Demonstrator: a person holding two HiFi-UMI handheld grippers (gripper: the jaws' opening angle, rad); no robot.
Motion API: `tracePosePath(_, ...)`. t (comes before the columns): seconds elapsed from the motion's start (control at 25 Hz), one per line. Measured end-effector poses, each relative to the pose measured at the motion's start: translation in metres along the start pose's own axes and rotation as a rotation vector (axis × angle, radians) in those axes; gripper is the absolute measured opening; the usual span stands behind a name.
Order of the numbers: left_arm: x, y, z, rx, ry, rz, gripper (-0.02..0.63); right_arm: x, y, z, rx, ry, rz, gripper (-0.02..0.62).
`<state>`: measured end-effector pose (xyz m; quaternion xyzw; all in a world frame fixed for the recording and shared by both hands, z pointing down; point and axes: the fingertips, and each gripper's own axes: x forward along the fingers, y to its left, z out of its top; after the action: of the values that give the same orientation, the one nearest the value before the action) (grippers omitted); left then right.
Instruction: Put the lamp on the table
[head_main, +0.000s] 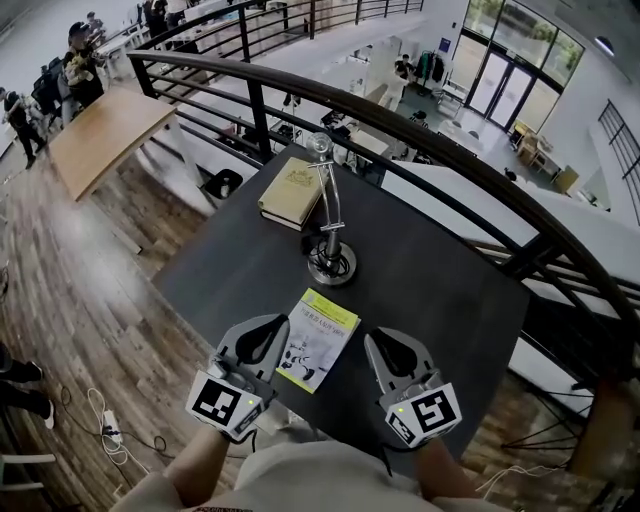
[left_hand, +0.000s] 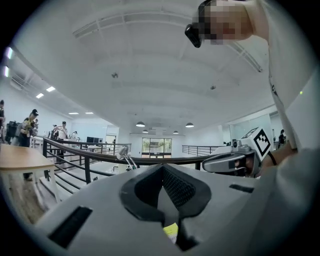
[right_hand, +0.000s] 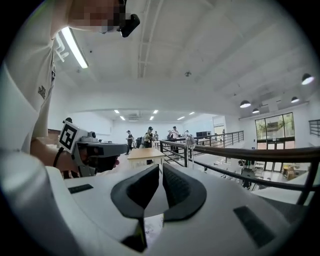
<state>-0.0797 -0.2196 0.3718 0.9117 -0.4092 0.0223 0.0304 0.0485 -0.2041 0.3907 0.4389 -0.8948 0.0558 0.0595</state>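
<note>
The lamp (head_main: 329, 215) stands upright on the dark table (head_main: 430, 270) at the centre of the head view. Its round metal base sits on the tabletop and its thin stem rises toward the curved railing (head_main: 400, 110) across the upper half of the frame. A tan book (head_main: 290, 192) lies flat just to the left of the stem, near the table's far corner. Below the base, at lower centre, a yellow-and-white leaflet (head_main: 317, 338) lies on the table.

You hold both tools low in the frame, at the table's near edge, one on each side of that leaflet and well apart from the lamp. Your left gripper (head_main: 268, 335) is clenched: in its own view the dark pads meet at the tips with nothing caught between them, and a sliver of the leaflet shows beneath. Your right gripper (head_main: 385, 345) is almost closed: its view shows a thin slit between the pads, with nothing in it. Neither tool touches the lamp.

At the upper left of the head view, beyond the railing, a long wooden bench-table (head_main: 105, 130) stands on the plank floor with several people beside it.
</note>
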Motion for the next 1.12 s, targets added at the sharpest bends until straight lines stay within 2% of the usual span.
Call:
tracePosePath(0.2,0.001,-0.027,-0.014,0.091,0.007,-0.081,0.005,-0.002,0.004,-0.014,0.022,0.012,0.003,0.003)
tracePosePath(0.36,0.0,-0.037,-0.027,0.062,0.034,-0.082,0.005,-0.003,0.01,-0.017,0.022,0.016,0.009,0.002)
tracePosePath(0.72,-0.006,-0.043,-0.025,0.031,0.039,-0.088,0.005,-0.001,0.022,-0.01,-0.039,0.014,0.038,-0.002)
tracePosePath(1.12,-0.012,-0.042,-0.021,0.042,0.032,-0.063,0.005,0.003,0.028,-0.012,-0.029,0.014,0.069,-0.002)
